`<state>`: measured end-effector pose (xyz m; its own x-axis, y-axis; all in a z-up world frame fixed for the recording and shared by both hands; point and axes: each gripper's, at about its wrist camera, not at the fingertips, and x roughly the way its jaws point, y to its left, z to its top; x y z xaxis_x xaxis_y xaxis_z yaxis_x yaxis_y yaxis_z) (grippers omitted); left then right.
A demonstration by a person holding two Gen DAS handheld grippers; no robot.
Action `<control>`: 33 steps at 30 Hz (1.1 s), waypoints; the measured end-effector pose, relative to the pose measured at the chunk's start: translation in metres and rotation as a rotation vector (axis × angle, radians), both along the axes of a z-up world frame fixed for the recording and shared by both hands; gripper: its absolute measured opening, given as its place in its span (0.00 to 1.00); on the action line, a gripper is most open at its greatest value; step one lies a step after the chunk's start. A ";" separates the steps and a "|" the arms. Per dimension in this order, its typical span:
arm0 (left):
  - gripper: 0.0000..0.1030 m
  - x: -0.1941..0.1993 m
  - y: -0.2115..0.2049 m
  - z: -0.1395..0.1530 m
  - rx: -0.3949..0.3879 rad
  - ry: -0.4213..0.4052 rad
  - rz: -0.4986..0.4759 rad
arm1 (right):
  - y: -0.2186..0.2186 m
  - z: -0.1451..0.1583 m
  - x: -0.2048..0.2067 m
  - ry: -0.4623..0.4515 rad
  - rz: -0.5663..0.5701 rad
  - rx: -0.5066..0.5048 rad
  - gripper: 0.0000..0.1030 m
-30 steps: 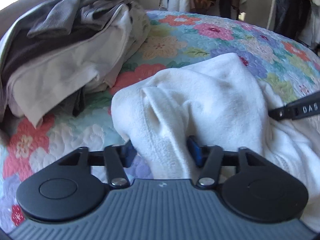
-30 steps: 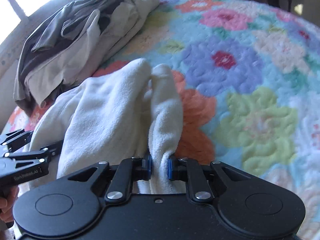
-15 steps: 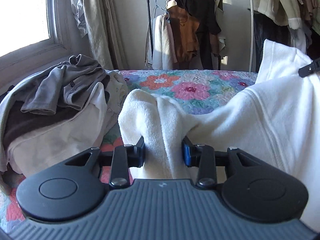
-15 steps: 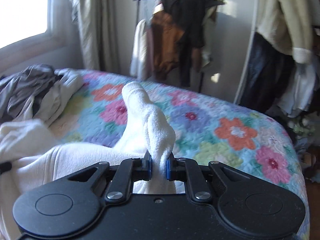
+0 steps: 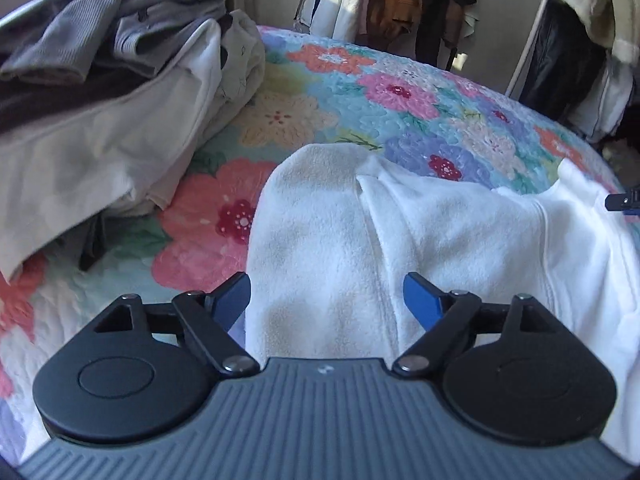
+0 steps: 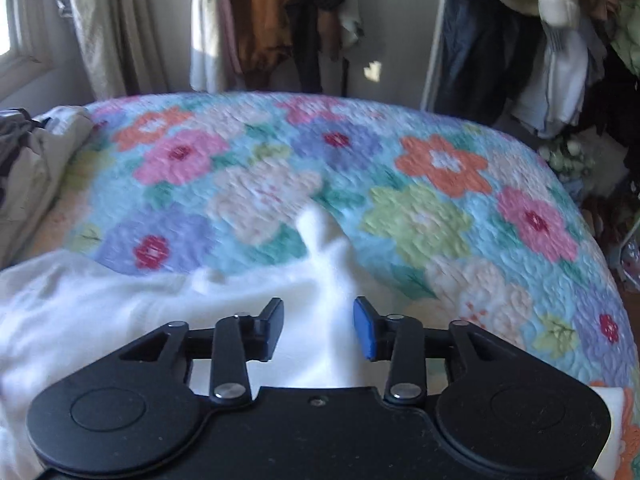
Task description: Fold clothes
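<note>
Releasing the white fleece garment [image 5: 320,248] onto the floral quilt [image 5: 360,80].

Nearest, the left gripper [image 5: 326,296] has its jaws opening wide, fabric lying slack between the pads, unpinched; the right gripper [image 6: 318,328] is opening too, a ridge of fleece rising between its pads. The garment's long axis runs crosswise between both grippers, equally near. Farther left sits a pile of clothes [image 5: 100,80]; beyond, a clothes rack [image 6: 280,20].

A floral quilt [image 6: 420,216] covers the bed. Curtains [image 6: 116,28] hang at ten o'clock, a clothes rack [image 6: 440,36] at one o'clock.
</note>
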<state>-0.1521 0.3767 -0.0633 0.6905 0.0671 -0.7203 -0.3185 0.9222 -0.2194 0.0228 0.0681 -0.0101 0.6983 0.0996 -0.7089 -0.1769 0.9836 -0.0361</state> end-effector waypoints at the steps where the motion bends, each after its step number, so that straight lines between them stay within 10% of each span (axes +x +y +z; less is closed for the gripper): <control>1: 0.88 0.000 0.006 -0.004 -0.023 0.004 0.018 | 0.012 0.006 -0.004 -0.022 0.032 0.003 0.49; 9: 0.88 0.005 0.023 -0.031 -0.169 -0.071 0.001 | 0.117 0.012 -0.007 0.096 0.365 0.124 0.58; 13: 0.31 0.001 -0.002 -0.012 -0.068 -0.114 -0.163 | 0.137 0.011 -0.007 0.160 0.411 0.196 0.59; 22: 0.30 -0.038 -0.095 0.011 0.128 -0.245 -0.696 | 0.146 0.005 -0.003 0.345 0.419 0.369 0.66; 29: 0.36 -0.049 -0.123 0.005 0.204 -0.221 -0.816 | 0.167 -0.011 -0.035 0.402 0.580 0.094 0.67; 31: 0.36 -0.046 -0.115 0.007 0.161 -0.213 -0.797 | 0.167 -0.018 -0.048 0.356 0.602 0.015 0.43; 32: 0.36 -0.045 -0.111 0.008 0.140 -0.208 -0.787 | 0.164 -0.020 -0.052 0.326 0.600 -0.003 0.10; 33: 0.36 -0.044 -0.108 0.009 0.126 -0.207 -0.771 | 0.155 -0.017 -0.052 0.287 0.581 0.022 0.10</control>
